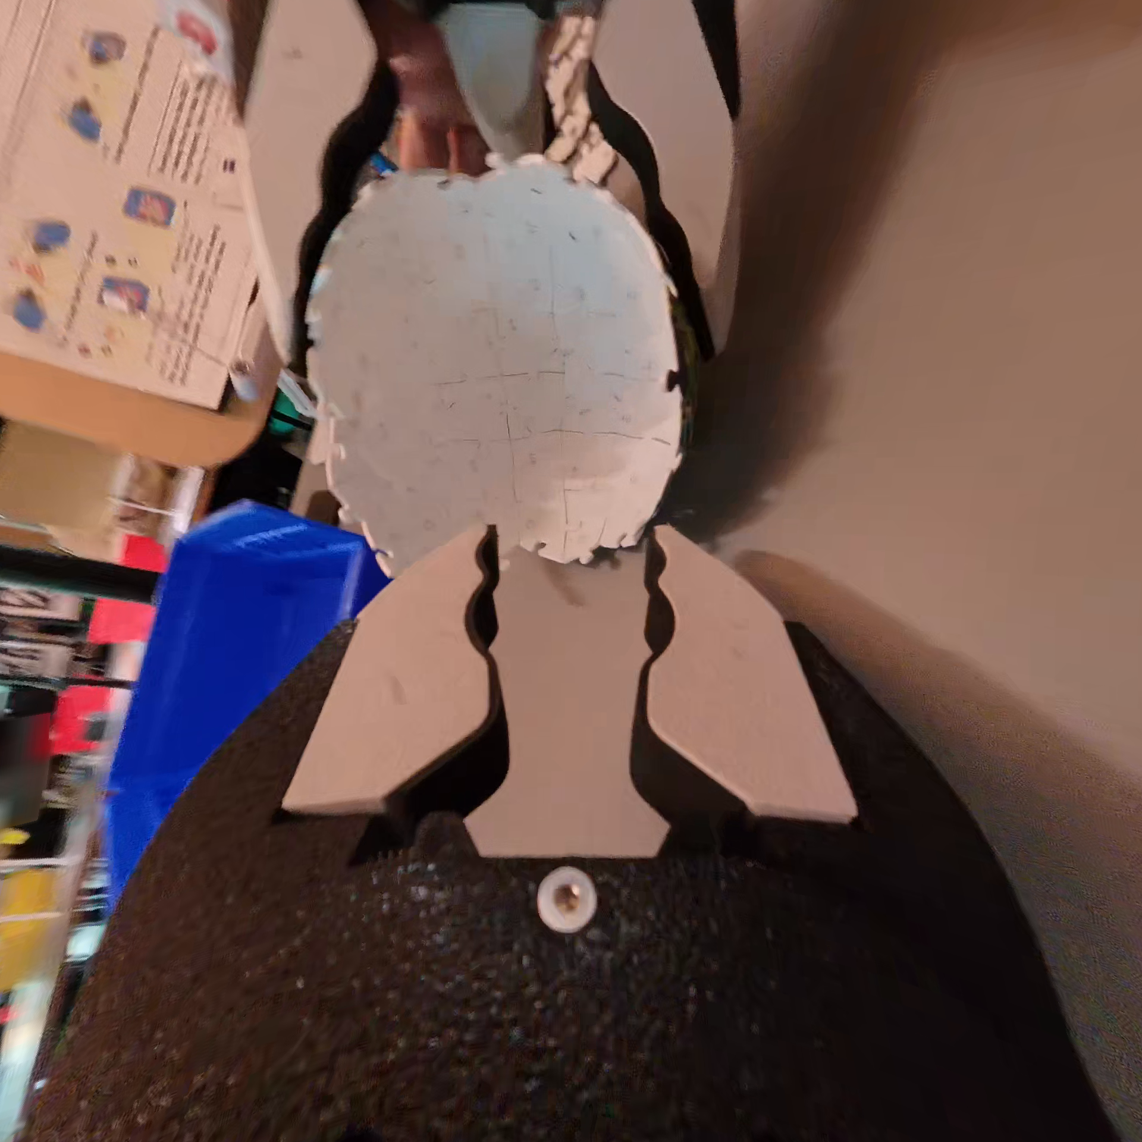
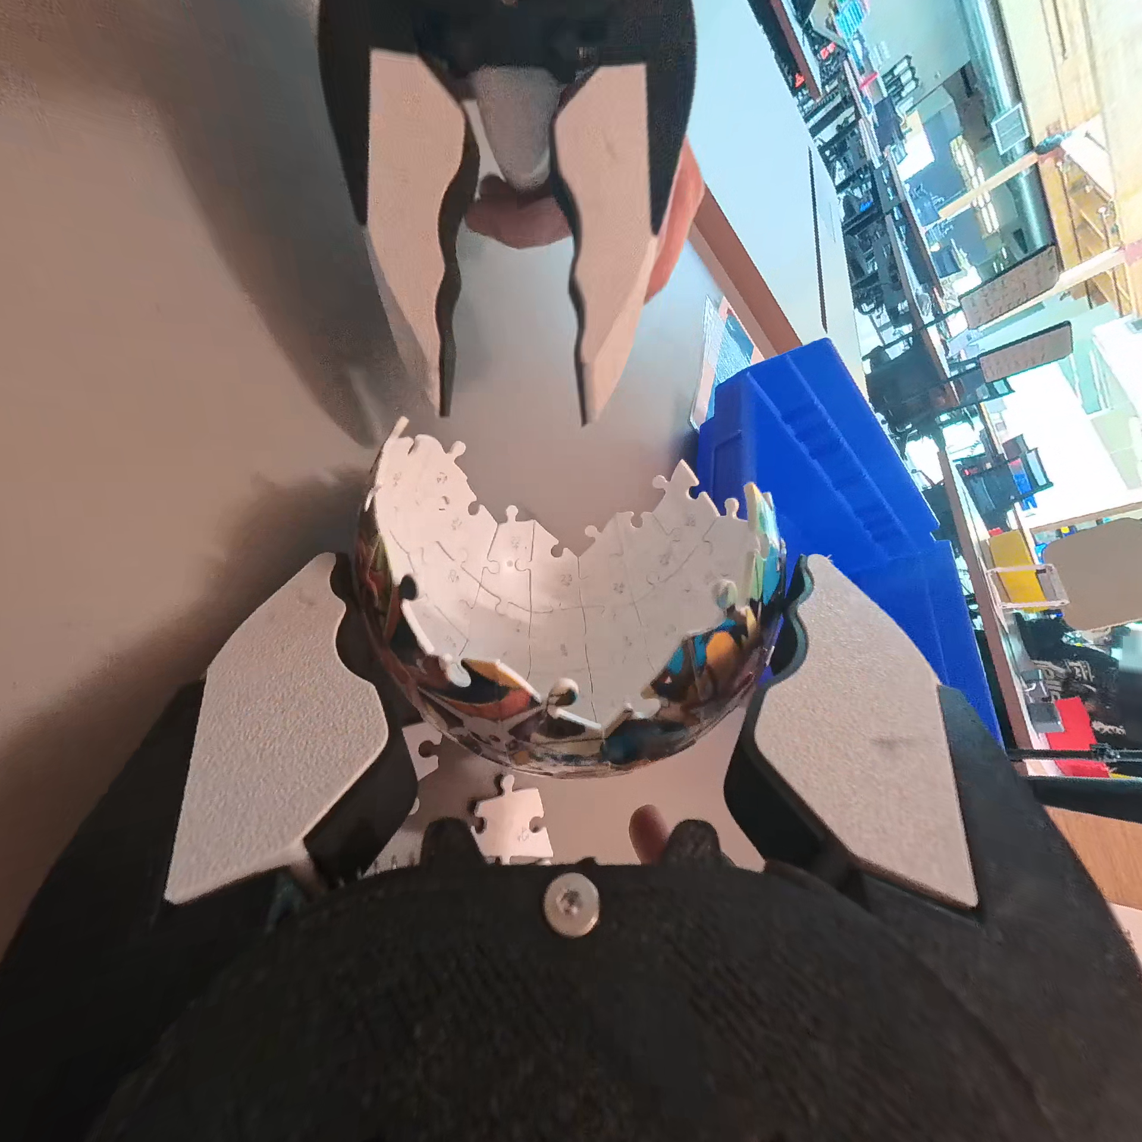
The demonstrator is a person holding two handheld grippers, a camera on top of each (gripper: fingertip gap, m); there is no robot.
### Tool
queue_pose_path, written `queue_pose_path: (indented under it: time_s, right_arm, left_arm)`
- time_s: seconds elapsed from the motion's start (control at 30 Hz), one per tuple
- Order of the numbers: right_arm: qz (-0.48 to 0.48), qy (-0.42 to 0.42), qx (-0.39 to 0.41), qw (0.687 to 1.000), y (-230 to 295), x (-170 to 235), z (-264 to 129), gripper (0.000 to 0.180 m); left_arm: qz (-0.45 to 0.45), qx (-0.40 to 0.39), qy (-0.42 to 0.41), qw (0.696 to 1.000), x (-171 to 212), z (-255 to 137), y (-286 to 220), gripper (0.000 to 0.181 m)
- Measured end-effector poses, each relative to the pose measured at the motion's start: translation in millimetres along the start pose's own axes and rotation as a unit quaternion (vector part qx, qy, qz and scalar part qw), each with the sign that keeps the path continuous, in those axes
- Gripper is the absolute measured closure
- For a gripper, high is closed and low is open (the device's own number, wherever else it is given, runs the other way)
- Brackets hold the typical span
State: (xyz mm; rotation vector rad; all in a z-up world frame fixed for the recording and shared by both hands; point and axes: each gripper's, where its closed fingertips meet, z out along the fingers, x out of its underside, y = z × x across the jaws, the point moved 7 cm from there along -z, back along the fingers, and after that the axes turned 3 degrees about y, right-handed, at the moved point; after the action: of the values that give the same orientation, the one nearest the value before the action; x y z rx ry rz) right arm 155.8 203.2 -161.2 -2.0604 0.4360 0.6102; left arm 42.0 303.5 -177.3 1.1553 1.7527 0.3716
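Standing over a pale grey table, I see a cluttered workshop past its edge, with shelves of gear and a blue plastic bin at the table's side.

The right gripper clamps a curved, bowl-shaped shell of joined puzzle pieces between its two fingers, one on each side of the shell. The shell is white inside and brightly printed outside. The left gripper faces it from the far side, its fingers parted and holding nothing, their tips just beside the shell's rim.

Only the right wrist view shows the printed outer skin, the hollow from above, and a loose white puzzle piece lying on the table under the shell, with another poking out beside the finger. The left wrist view shows only the white inner face, and it alone catches a printed sheet lying on a cardboard box, with small blue pictures.

Small markings sit on the pieces' white backs; the sheet's print is too blurred to read.
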Motion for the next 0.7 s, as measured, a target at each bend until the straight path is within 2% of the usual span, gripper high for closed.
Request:
queue_pose_path:
  time_s: [0.1,0.23,0.3,0.4,0.53,0.7]
  right_arm:
    - [-0.012,-0.002,0.003,1.000,1,0,0,0.050]
    - [-0.004,-0.002,0.001,1.000,-1,6,-2,0.049]
    - [0.002,-0.005,-0.001,1.000,-2,10,-2,0.049]
    - [0.002,-0.001,-0.005,1.000,-2,14,-3,0.049]
    - [0.007,-0.003,-0.009,1.000,-1,18,-2,0.050]
    - [0.020,-0.011,-0.010,1.000,-2,22,-2,0.050]
  left_arm:
    - [0.060,0.010,-0.007,0.998,-2,10,-7,0.159]
    - [0.076,0.034,-0.031,0.996,-5,12,-7,0.161]
    - [0.068,0.053,-0.019,0.996,-7,9,-3,0.149]
    - [0.069,0.079,-0.047,0.993,-15,9,-5,0.146]
    - [0.107,0.089,-0.014,0.990,-7,28,-12,0.158]
    - [0.109,0.092,-0.044,0.989,-9,33,-14,0.170]
